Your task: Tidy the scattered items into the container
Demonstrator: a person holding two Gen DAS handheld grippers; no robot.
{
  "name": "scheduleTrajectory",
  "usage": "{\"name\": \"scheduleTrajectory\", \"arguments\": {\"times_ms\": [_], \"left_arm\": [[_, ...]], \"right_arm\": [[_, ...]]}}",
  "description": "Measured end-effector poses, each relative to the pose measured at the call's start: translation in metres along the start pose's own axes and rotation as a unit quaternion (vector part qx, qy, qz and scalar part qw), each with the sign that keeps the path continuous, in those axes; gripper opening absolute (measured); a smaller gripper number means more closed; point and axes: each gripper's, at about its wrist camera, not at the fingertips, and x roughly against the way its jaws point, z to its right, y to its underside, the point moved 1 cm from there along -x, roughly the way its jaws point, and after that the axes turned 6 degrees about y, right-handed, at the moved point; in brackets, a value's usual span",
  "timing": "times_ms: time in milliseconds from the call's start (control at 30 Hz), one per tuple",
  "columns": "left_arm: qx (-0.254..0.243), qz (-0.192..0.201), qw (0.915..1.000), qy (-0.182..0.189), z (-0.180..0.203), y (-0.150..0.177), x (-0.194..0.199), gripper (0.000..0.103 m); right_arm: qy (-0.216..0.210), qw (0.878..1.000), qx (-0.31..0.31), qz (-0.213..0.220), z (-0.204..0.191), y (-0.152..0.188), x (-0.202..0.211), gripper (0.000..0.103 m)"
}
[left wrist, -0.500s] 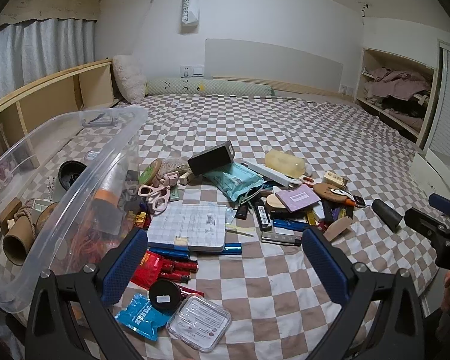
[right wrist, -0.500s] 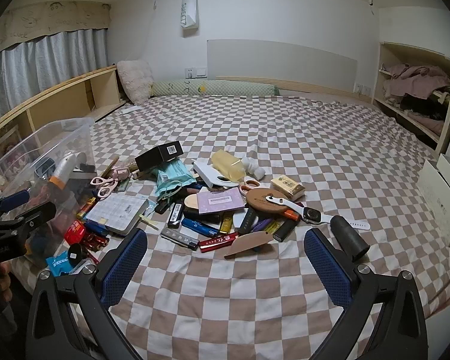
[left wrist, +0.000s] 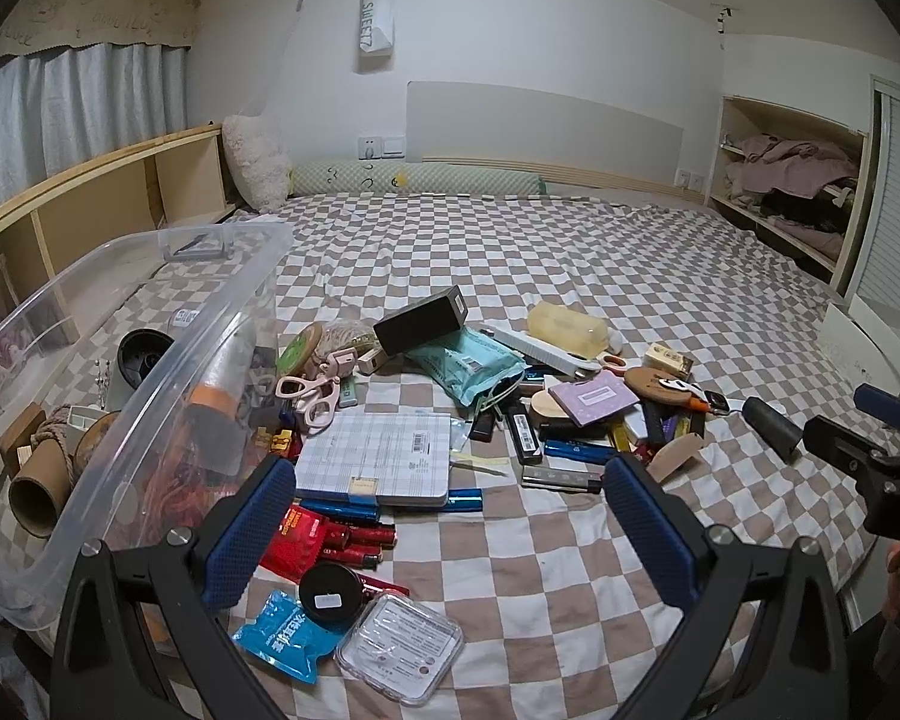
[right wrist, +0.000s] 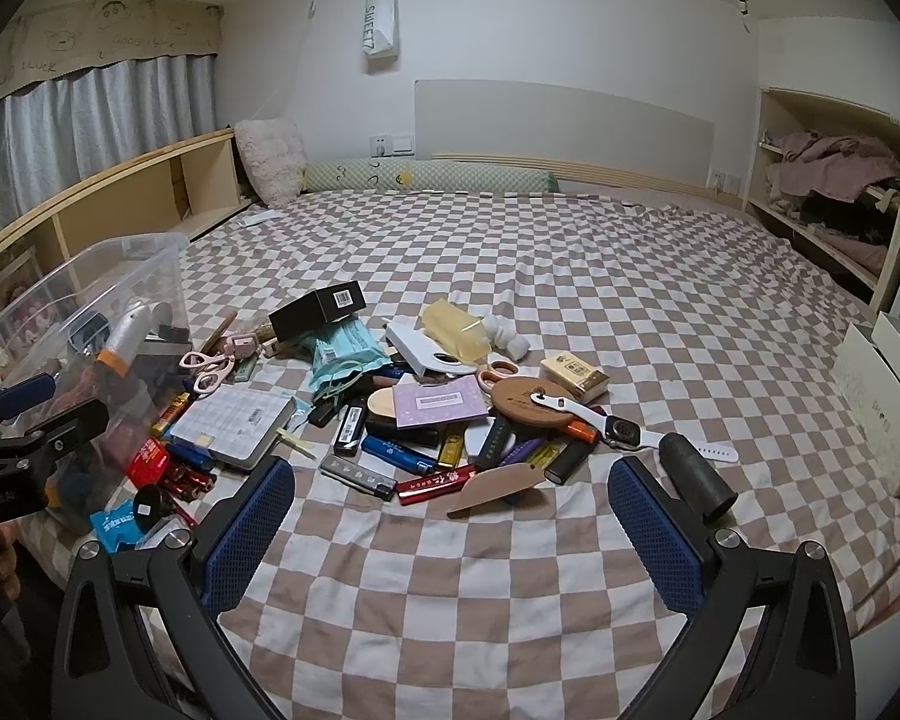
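Both claws gaped fully, empty: left gripper (left wrist: 450, 531) hovered over the notebook (left wrist: 384, 456), bin (left wrist: 150, 360) leftward; right gripper (right wrist: 450, 531) above bare bedsheet (right wrist: 480, 588).

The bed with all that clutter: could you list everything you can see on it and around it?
Clear plastic storage bin: one, transparent, bed's left edge, already holding a cardboard tube and more.
Grid-patterned notebook: one, white, beside the bin.
Pink scissors: one pair, behind the notebook.
Black rectangular box: one, atop the teal pouch.
Yellowish plastic bottle: one, back of the pile.
Lilac card: one, pile's middle.
Round wooden disc: one, brown, right of the card.
White-strapped smartwatch: one, pile's right edge.
Black cylinder: one, rightmost.
Lighters and pens: many, mixed colours, front of the pile.
Checked bedsheet: brown and white, underneath everything.
Left gripper: blue pads, open, empty.
Right gripper: blue pads, open, empty.
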Motion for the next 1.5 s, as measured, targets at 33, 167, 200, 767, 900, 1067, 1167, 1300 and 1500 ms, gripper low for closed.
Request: {"name": "scheduleTrajectory", "arguments": {"times_ms": [33,167,200,767,900,1067,1167,1300,1500], "left_arm": [[-0.001,-0.001,1.0000,-0.001,0.0007,0.0001,-0.0015,0.103],[-0.001,-0.001,1.0000,0.000,0.0003,0.0006,-0.0007,0.103],[-0.001,-0.001,1.0000,0.000,0.0002,0.0002,-0.0003,0.103],[0.001,-0.004,1.0000,0.000,-0.0006,0.0010,-0.0011,0.103],[0.000,-0.005,1.0000,0.001,-0.0009,0.0022,-0.0020,0.103],[0.000,-0.006,1.0000,0.002,-0.0013,0.0033,-0.0026,0.103],[-0.001,-0.007,1.0000,0.001,-0.0015,0.0043,-0.0034,0.103],[-0.002,-0.010,1.0000,0.000,-0.0017,0.0055,-0.0061,0.103],[-0.001,-0.011,0.9999,0.005,-0.0042,0.0065,-0.0084,0.103]], "right_arm": [[0.000,1.000,0.000,0.000,0.0003,-0.0004,0.0001,0.103],[0.000,1.000,-0.001,0.000,-0.0020,-0.0019,-0.0014,0.103],[0.000,1.000,-0.001,0.000,-0.0021,-0.0017,-0.0016,0.103],[0.002,1.000,0.001,0.001,-0.0035,-0.0016,-0.0040,0.103],[0.002,1.000,0.000,0.000,-0.0028,-0.0010,-0.0041,0.103],[0.003,1.000,-0.002,-0.003,-0.0017,0.0000,-0.0056,0.103],[0.004,1.000,-0.002,-0.002,-0.0012,0.0008,-0.0057,0.103],[0.002,1.000,-0.004,-0.004,-0.0005,0.0024,-0.0061,0.103],[0.001,1.000,-0.012,0.001,0.0023,0.0032,-0.0059,0.103]]}}
